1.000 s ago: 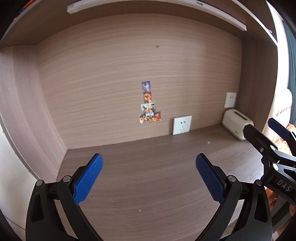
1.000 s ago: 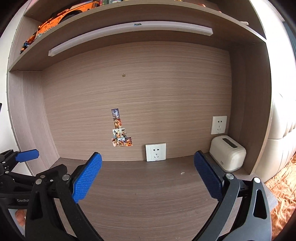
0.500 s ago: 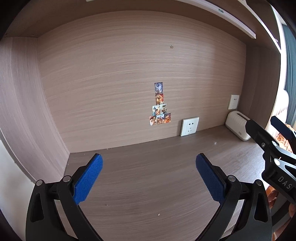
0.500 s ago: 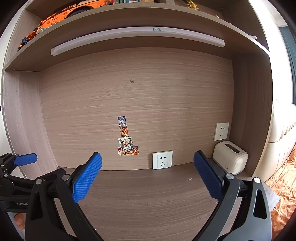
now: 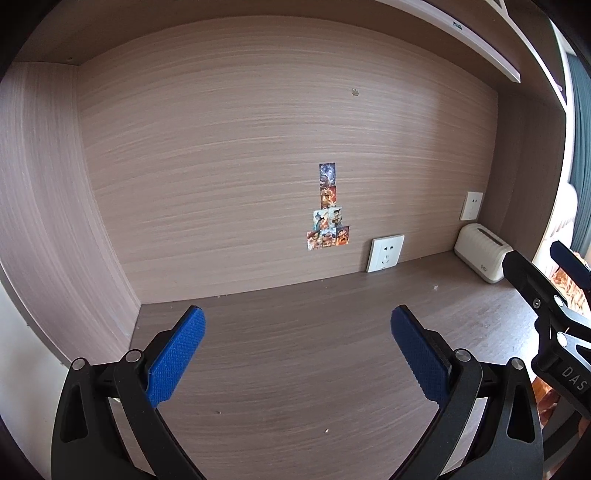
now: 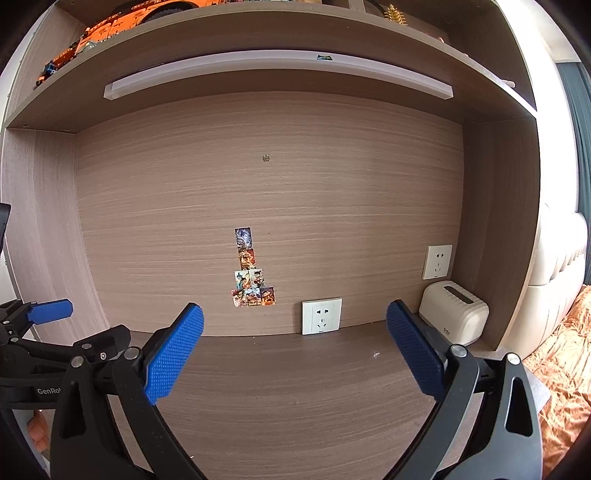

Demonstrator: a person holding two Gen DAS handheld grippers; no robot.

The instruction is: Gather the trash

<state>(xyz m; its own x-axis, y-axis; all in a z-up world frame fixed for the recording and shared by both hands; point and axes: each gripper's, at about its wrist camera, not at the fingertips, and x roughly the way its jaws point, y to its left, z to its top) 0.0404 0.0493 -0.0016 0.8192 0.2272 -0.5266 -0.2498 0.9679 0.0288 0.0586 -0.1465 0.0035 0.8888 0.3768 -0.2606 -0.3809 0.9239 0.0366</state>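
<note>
— Where's the trash, then?

— Only tiny bits that I can see: a pale crumb (image 5: 436,286) on the worktop (image 5: 295,362) near the wall socket (image 5: 385,253), and another speck (image 5: 326,430) closer in, between the blue pads of the left hand-held gripper (image 5: 297,354). The right view shows the far crumb (image 6: 376,355) too, but not the near speck.

— And the grippers?

— Both spread wide, nothing between the fingers. The left hand-held gripper hangs above the worktop, and the right hand-held gripper (image 6: 294,352) does the same, further right. Each camera catches the other tool at its edge: the right one shows black at the right rim of the left view (image 5: 546,306), the left one at the left rim of the right view (image 6: 40,332).

— What else is around?

— Picture stickers (image 5: 328,206) in a small pyramid on the back panel, a second socket (image 5: 471,205) on the side wall, a cream toaster-like box (image 5: 482,258) in the corner. Only the right view looks high enough to show the whole light bar (image 6: 280,70) under the shelf (image 6: 229,33) and the orange model (image 6: 122,22) on top, plus an orange patterned fabric (image 6: 565,373) lower right.
</note>
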